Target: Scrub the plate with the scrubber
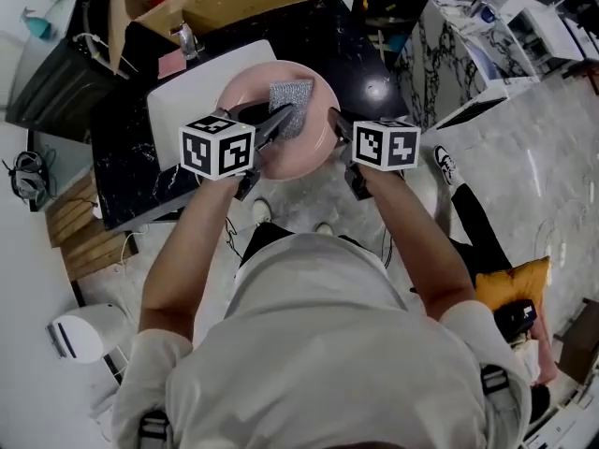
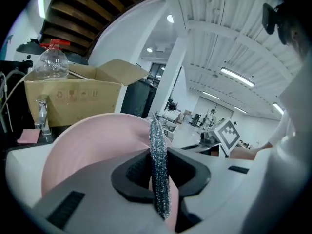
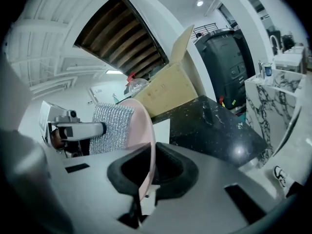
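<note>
1. Left gripper (image 1: 284, 120): jaws pinch the scrubber (image 1: 292, 97), a flat silver mesh pad. In the left gripper view the pad (image 2: 158, 150) stands edge-on between the dark pads, held at its lower end, and the left gripper (image 2: 159, 175) is clamped on it.
2. Right gripper (image 1: 338, 125): jaws nearly together and pinched on the rim of the pink plate (image 1: 307, 152). In the right gripper view the thin pink rim (image 3: 145, 130) runs straight down into the right gripper (image 3: 140, 177).
3. Plate: held at its right edge and tilted, hollow face towards the scrubber. From the head view it sits over a white slab (image 1: 192, 92) set in the black counter (image 1: 314, 36). I cannot tell whether it rests on the slab.
4. Scrubber: over the upper middle of the plate's face and close against it. The right gripper view shows the pad (image 3: 111, 128) broadside, just beside the hollow face. Contact is not certain.
5. In the left gripper view the plate (image 2: 92, 145) fills the space left of the pad.
6. Surroundings: a tap (image 2: 43, 116) and an open cardboard box (image 2: 73, 101) beyond the plate, with a clear plastic bottle (image 2: 51, 62) in the box. A marble-patterned unit (image 1: 449, 54) stands right of the counter.
</note>
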`<state>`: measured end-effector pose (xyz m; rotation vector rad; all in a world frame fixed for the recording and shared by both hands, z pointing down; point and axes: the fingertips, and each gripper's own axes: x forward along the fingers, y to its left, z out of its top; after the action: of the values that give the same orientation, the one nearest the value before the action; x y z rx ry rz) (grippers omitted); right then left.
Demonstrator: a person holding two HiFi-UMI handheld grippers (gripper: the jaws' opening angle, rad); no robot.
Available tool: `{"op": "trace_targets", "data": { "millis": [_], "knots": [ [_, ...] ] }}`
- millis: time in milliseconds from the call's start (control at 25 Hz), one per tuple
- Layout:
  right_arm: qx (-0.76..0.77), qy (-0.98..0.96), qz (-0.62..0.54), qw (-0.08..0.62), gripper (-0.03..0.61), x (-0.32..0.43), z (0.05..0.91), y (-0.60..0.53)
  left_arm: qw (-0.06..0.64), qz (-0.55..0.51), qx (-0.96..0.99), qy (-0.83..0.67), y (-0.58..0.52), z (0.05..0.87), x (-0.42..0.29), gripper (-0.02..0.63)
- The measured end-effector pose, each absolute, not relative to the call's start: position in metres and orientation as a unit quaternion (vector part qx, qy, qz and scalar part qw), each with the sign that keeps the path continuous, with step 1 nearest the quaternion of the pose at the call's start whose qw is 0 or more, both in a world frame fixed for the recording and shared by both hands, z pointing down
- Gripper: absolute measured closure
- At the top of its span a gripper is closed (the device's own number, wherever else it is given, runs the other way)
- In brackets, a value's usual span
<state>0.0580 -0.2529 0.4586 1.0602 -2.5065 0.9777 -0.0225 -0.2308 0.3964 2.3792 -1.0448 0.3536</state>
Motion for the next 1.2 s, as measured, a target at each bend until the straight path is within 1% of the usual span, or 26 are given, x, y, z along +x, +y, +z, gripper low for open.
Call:
{"op": "trace_targets", "data": {
  "millis": [200, 320, 680, 960, 1040, 1200],
  "knots": [
    [0.361, -0.865, 0.327, 0.120, 0.560, 0.072, 0.458, -0.240, 0.274, 0.158, 0.873, -0.372, -0.232, 0.399, -0.002, 0.541],
    [0.362, -0.865, 0.328, 0.113, 0.560, 0.081, 0.459, -0.238, 0.274, 0.170, 0.867, -0.379, -0.235, 0.400, -0.005, 0.543],
    [0.365, -0.861, 0.342, 0.096, 0.558, 0.117, 0.460, -0.226, 0.261, 0.196, 0.851, -0.412, -0.233, 0.388, -0.029, 0.542],
    [0.376, -0.853, 0.352, 0.086, 0.555, 0.140, 0.462, -0.221, 0.231, 0.237, 0.837, -0.435, -0.226, 0.389, -0.042, 0.543],
    [0.381, -0.852, 0.350, 0.086, 0.557, 0.144, 0.461, -0.222, 0.231, 0.226, 0.844, -0.429, -0.222, 0.384, -0.033, 0.543],
    [0.380, -0.851, 0.352, 0.085, 0.558, 0.144, 0.458, -0.223, 0.230, 0.199, 0.873, -0.382, -0.210, 0.369, 0.014, 0.543]
  ]
}}
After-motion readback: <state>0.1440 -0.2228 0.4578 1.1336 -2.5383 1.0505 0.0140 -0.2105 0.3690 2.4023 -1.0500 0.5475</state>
